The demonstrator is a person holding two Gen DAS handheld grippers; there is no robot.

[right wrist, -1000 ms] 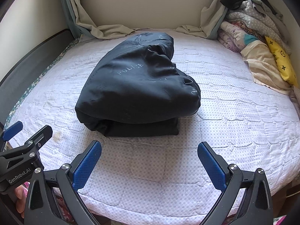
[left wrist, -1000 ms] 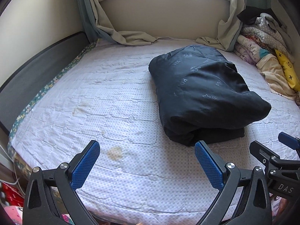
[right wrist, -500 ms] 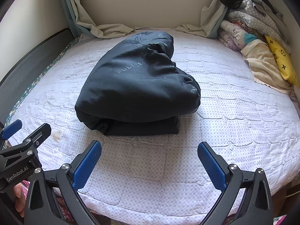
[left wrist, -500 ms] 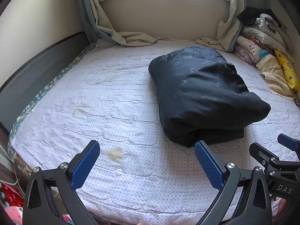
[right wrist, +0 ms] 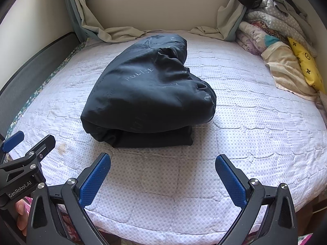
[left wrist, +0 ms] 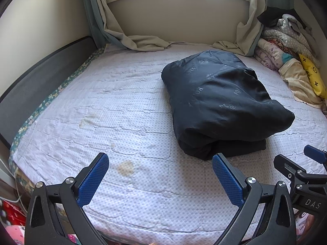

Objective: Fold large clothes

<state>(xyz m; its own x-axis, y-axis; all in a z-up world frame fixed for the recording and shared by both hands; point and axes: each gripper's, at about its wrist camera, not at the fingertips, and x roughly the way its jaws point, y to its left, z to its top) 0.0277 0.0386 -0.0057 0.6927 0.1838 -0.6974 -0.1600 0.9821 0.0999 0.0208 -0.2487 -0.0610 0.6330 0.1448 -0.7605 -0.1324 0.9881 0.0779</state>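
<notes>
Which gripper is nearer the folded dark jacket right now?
Right, though only slightly. The right gripper is open and centred just in front of the folded dark jacket. The left gripper, also open, sits off to the jacket's left over bare mattress.

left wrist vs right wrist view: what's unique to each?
Left only: red and pink clutter beside the bed, right gripper at the frame edge.
Right only: "POLICE" lettering readable, fingers holding the left gripper.
Both: folded dark navy padded garment on the white quilted mattress, yellow cushion, both grippers open.
</notes>
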